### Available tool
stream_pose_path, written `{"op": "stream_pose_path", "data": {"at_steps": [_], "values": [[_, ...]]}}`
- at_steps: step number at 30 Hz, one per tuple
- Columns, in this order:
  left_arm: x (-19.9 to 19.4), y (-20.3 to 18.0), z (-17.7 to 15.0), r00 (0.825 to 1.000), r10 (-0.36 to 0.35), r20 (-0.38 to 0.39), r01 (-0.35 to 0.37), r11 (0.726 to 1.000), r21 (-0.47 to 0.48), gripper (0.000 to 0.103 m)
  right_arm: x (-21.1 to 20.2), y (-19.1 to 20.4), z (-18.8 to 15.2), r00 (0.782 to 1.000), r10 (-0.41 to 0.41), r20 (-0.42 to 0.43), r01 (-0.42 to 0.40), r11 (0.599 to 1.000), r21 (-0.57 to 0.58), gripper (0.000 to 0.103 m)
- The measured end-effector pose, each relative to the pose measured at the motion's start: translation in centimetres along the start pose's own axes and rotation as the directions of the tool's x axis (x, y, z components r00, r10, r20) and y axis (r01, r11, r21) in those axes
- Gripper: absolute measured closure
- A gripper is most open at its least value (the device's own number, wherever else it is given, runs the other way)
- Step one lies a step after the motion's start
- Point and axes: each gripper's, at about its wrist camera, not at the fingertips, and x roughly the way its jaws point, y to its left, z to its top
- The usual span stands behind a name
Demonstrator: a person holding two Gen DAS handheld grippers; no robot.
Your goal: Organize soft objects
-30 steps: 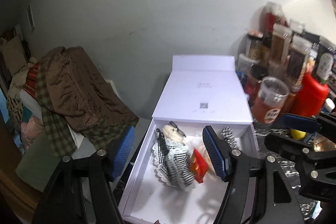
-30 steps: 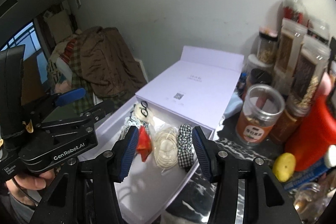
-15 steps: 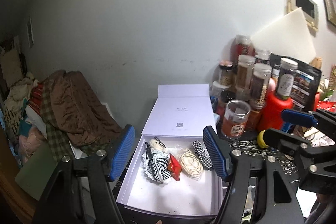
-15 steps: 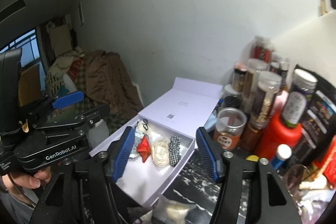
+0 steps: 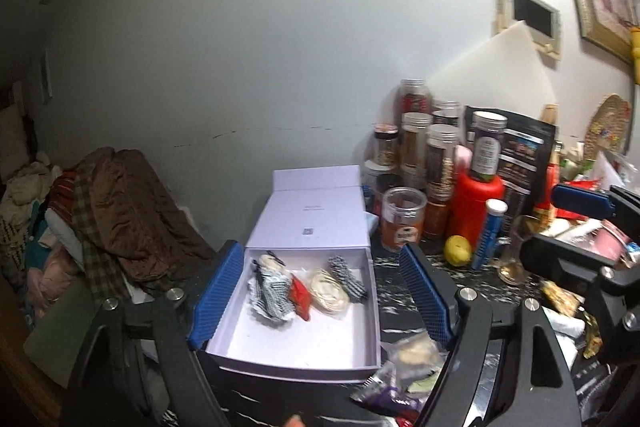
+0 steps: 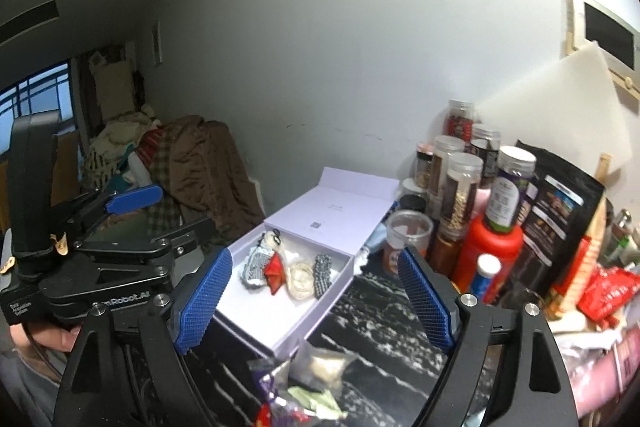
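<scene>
An open white box (image 5: 280,347) (image 6: 256,315) sits on the dark marbled counter with its lid laid back. Inside lie a checked frilly cloth item (image 5: 270,293) (image 6: 256,265), a red pouch (image 5: 301,297) (image 6: 275,273), a cream coiled item (image 5: 330,291) (image 6: 301,277) and a checked scrunchie (image 5: 347,277) (image 6: 322,269). My left gripper (image 5: 320,297) is open and empty, held back above the box's near side. My right gripper (image 6: 314,301) is open and empty, to the right of the left one (image 6: 132,199).
Jars (image 5: 402,219), a red bottle (image 5: 474,203) (image 6: 492,247), a blue tube (image 5: 488,231), a lemon (image 5: 458,249) and black bags crowd the counter's right. Packets (image 5: 408,351) (image 6: 320,365) lie at the near edge. Piled brown clothes (image 5: 128,211) (image 6: 200,171) sit left.
Both grippers have pulled back and up from the box, which now looks smaller and farther. The items in the box have not moved.
</scene>
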Motion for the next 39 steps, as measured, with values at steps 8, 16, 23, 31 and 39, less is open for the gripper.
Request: {"op": "stream_pose_path", "data": {"at_steps": [8, 16, 23, 31, 39], "values": [[-2.9, -1.4, -1.5, 0.999, -0.039, 0.027, 0.038, 0.999, 0.012, 0.022, -2.6, -0.1, -2.8, 0.999, -0.027, -0.021, 0.028, 0.999, 0.035, 0.016], [-4.5, -3.6, -3.9, 0.994, -0.107, 0.004, 0.107, 0.993, 0.048, 0.022, -3.3, -0.7, -6.4, 0.997, -0.018, -0.079, 0.026, 0.995, 0.099, 0.016], [-4.5, -4.3, -6.8, 0.982, -0.181, -0.048, 0.183, 0.983, 0.031, 0.022, -4.2, -1.4, -10.2, 0.991, -0.011, -0.135, 0.035, 0.984, 0.174, 0.016], [-4.1, -4.7, -9.4, 0.967, -0.232, -0.106, 0.235, 0.972, 0.015, 0.022, -4.7, -1.8, -14.9, 0.981, -0.040, -0.188, 0.083, 0.971, 0.224, 0.016], [-3.4, -5.5, -12.3, 0.943, -0.279, -0.181, 0.282, 0.959, -0.012, 0.022, -4.8, -1.9, -19.0, 0.962, -0.049, -0.267, 0.124, 0.955, 0.270, 0.016]]}}
